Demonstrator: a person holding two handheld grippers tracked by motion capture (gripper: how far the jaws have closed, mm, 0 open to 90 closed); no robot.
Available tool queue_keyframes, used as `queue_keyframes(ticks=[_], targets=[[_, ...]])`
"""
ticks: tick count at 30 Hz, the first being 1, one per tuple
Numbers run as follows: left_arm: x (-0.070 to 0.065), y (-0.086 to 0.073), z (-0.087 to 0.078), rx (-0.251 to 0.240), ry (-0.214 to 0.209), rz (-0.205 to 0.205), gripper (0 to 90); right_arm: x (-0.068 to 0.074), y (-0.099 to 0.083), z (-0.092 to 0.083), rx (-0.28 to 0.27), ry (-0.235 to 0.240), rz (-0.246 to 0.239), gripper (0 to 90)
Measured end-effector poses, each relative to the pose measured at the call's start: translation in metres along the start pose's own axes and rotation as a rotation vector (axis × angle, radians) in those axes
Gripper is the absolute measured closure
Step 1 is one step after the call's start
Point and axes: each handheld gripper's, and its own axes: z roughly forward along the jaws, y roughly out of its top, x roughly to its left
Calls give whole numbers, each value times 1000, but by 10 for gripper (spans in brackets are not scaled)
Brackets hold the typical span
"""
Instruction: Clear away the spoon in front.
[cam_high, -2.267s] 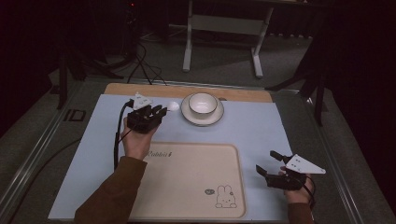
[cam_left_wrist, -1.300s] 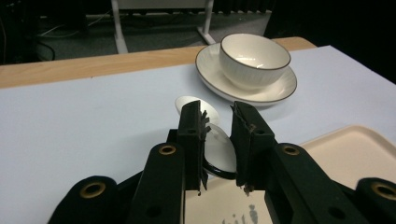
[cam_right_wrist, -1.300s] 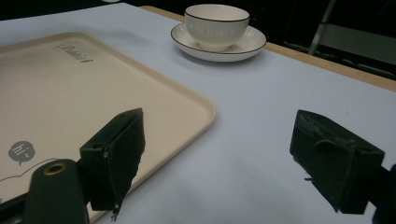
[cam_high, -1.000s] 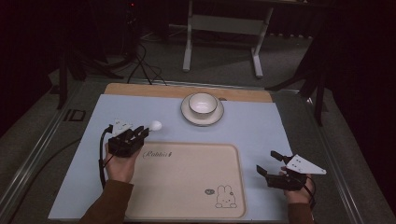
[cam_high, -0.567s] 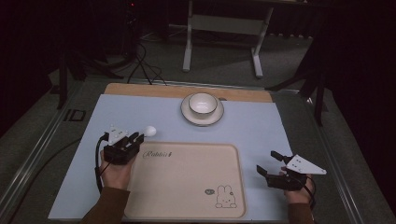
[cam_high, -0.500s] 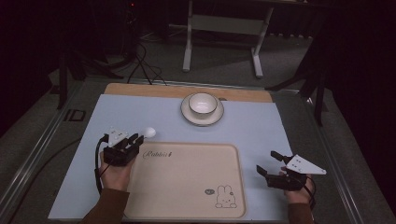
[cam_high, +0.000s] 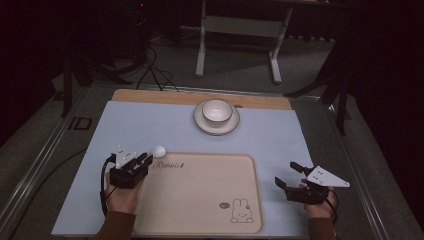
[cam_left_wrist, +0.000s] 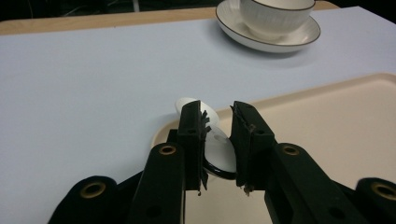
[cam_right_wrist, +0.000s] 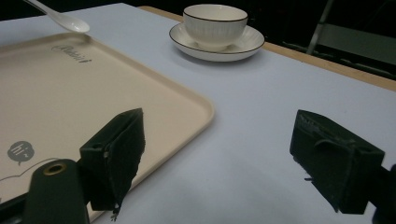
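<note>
Both left gripper (cam_left_wrist: 218, 122) jaws pinch the spoon (cam_high: 158, 150) over the tray (cam_high: 200, 220) corner for setting down; right gripper (cam_right_wrist: 219, 154) waits spread

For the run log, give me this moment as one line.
left tool: shut on spoon, over tray corner | right tool: open, holding nothing | cup on saucer: untouched

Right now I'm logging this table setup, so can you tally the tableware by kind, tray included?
Spoon: 1, clamped in the left gripper by its handle
Cup: 1, on the saucer
Saucer: 1
Tray: 1, beige with a rabbit print
Total: 4
</note>
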Motion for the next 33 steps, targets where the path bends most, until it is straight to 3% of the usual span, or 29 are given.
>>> queue_keyframes(ticks=[9, 17, 33], targets=[[-4, -8, -2, 14, 15, 15, 744, 0, 0, 0, 2, 1, -3, 176], [-5, -15, -7, 19, 28, -9, 744, -1, 0, 0, 3, 1, -3, 176], [-8, -26, -8, 44, 46, -19, 741, -1, 0, 0, 5, 0, -6, 176]])
